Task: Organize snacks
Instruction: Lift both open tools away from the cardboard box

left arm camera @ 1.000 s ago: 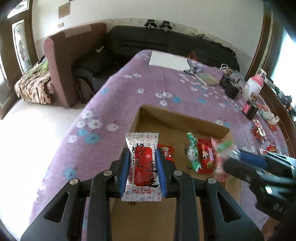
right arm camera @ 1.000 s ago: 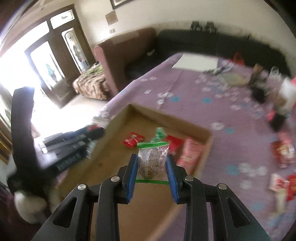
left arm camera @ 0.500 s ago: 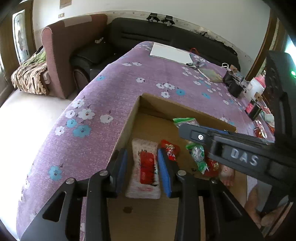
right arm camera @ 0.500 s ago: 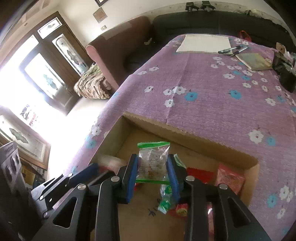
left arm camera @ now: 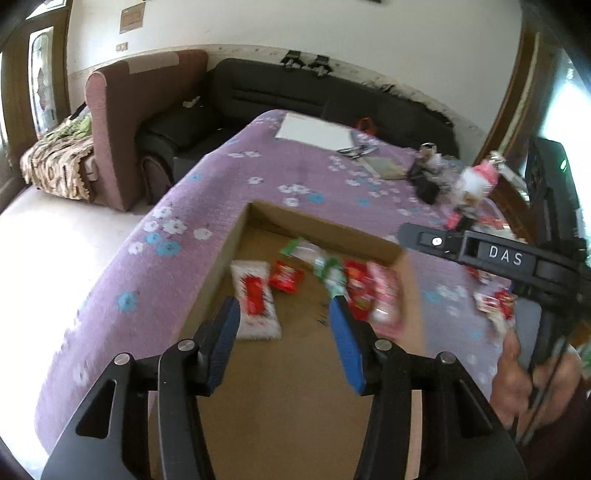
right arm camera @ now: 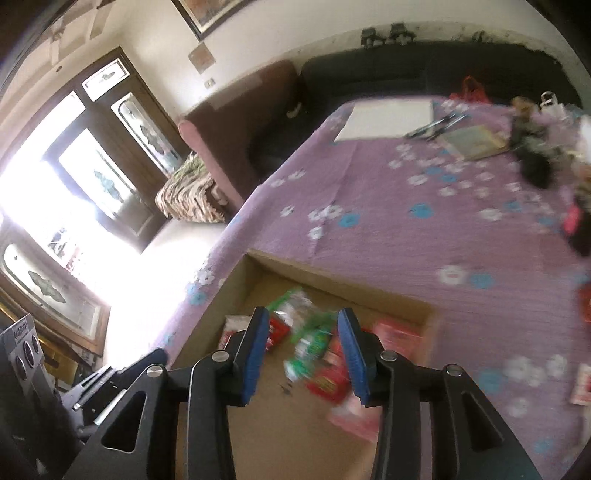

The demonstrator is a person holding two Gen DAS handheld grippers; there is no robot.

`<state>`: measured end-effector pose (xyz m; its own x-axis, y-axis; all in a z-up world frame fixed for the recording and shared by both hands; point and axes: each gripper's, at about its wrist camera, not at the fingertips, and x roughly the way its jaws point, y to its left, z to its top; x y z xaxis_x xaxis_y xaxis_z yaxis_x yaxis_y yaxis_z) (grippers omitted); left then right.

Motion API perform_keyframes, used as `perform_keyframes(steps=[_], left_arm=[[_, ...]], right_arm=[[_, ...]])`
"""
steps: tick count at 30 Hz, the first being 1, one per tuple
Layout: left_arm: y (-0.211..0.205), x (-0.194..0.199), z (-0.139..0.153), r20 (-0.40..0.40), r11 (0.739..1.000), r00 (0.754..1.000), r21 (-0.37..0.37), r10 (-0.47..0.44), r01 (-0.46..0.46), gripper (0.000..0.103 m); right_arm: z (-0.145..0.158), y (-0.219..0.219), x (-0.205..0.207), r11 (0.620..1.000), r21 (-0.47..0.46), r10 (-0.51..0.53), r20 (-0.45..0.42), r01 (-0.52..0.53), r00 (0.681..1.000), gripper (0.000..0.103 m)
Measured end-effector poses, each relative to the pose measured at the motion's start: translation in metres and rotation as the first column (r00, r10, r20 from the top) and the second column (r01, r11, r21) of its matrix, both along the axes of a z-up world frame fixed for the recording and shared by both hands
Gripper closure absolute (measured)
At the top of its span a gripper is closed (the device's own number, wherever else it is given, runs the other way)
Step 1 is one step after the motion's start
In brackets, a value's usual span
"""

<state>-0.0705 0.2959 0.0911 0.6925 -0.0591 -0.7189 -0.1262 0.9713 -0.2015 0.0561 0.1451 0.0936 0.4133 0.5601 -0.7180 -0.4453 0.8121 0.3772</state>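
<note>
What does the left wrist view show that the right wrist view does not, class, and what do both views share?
Only the left wrist view shows the right gripper's black body marked DAS, the person's hand gripping its handle, and loose snacks on the cloth right of the box. Only the right wrist view shows the bright glass doors and a framed picture high on the wall. Both show the cardboard box with snack packets inside, the purple flowered cloth, and empty blue-padded fingers that are opening.
</note>
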Motion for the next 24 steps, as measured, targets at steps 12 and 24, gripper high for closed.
perform_keyframes(steps=[12,24], left_arm=[[-0.080,-0.059,0.006,0.047,0.974,0.987,-0.162,-0.155,0.160,0.038],[-0.099,-0.072,-0.006,0.005,0.980,0.990,-0.143,-0.142,0.141,0.038]], right_arm=[[-0.023,-0.222,-0.015,0.919,-0.194,-0.346,0.027,0.344,0.938,0.052],[-0.070,-0.215,0.014,0.932,-0.214,-0.307,-0.038,0.292,0.951,0.055]])
